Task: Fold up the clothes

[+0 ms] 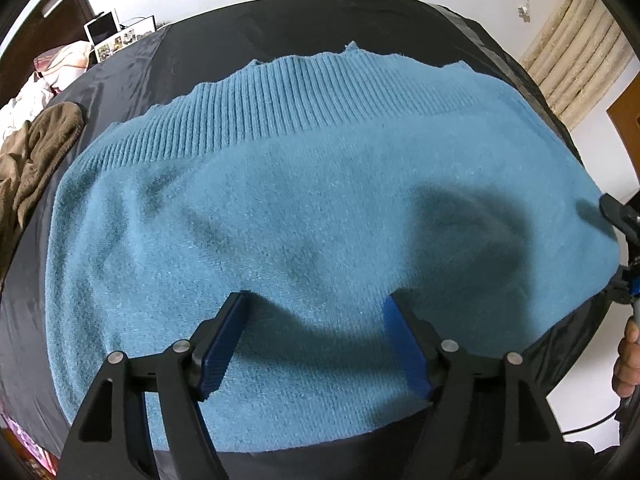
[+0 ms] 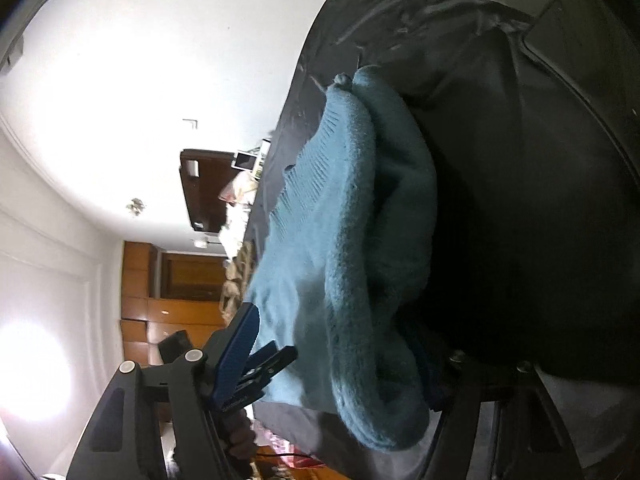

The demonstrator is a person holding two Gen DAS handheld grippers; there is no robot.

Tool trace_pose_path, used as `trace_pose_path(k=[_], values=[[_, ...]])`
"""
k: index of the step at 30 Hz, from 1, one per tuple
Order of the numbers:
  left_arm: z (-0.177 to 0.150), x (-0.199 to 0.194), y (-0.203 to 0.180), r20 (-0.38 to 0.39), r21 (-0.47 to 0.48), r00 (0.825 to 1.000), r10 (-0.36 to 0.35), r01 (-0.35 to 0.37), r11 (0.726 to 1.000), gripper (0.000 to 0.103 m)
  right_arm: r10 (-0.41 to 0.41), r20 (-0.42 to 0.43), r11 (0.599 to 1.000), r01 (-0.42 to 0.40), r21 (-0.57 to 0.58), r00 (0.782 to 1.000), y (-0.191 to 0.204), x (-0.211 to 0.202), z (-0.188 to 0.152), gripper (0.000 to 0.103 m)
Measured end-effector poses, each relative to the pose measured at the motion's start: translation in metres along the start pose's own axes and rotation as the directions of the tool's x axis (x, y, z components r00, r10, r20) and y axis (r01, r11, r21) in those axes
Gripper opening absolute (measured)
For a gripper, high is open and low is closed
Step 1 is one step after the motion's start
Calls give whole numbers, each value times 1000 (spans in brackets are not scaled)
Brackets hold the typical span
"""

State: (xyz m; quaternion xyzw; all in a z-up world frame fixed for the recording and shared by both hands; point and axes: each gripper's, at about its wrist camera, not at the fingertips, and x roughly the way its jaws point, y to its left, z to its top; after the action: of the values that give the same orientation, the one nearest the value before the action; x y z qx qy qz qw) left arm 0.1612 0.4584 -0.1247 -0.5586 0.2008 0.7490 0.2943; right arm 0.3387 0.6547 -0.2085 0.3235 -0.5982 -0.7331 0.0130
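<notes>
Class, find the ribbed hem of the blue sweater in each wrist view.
Left wrist view: ribbed hem arcs across the upper middle, at the blue sweater's far edge.
Right wrist view: ribbed hem at centre, running up and down.
Shared landmark: white picture frame.

Thick teal knitted sweater (image 2: pixel 352 248), ribbed hem, folded in layers on dark grey sheet (image 2: pixel 500 160). Right gripper (image 2: pixel 340 364): black frame, blue pads, jaws apart, sweater's folded edge lying between them. Wooden cabinets (image 2: pixel 160 300) and white wall beyond.

light: bright, glare lower left (right view) | shadows: on sweater (image 1: pixel 320 200) | edges: fisheye-bent
</notes>
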Motion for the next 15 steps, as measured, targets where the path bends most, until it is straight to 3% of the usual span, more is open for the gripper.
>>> trace_pose_path(k=[5, 8, 10, 15], values=[[-2, -1, 0, -2, 3, 1000, -1, 1, 1000, 77, -68, -6, 998, 68, 0, 998, -5, 9, 3, 72], [-5, 0, 2, -2, 1, 1000, -6, 6, 1000, 79, -93, -10, 996, 93, 8, 996, -9, 11, 5, 54], [-6, 1, 3, 0, -1, 1000, -9, 9, 1000, 80, -115, -15, 993, 115, 4, 993, -12, 10, 6, 31], [-8, 1, 5, 1, -6, 1000, -12, 12, 1000, 81, -108, -10, 993, 108, -37, 994, -3, 4, 7, 24]])
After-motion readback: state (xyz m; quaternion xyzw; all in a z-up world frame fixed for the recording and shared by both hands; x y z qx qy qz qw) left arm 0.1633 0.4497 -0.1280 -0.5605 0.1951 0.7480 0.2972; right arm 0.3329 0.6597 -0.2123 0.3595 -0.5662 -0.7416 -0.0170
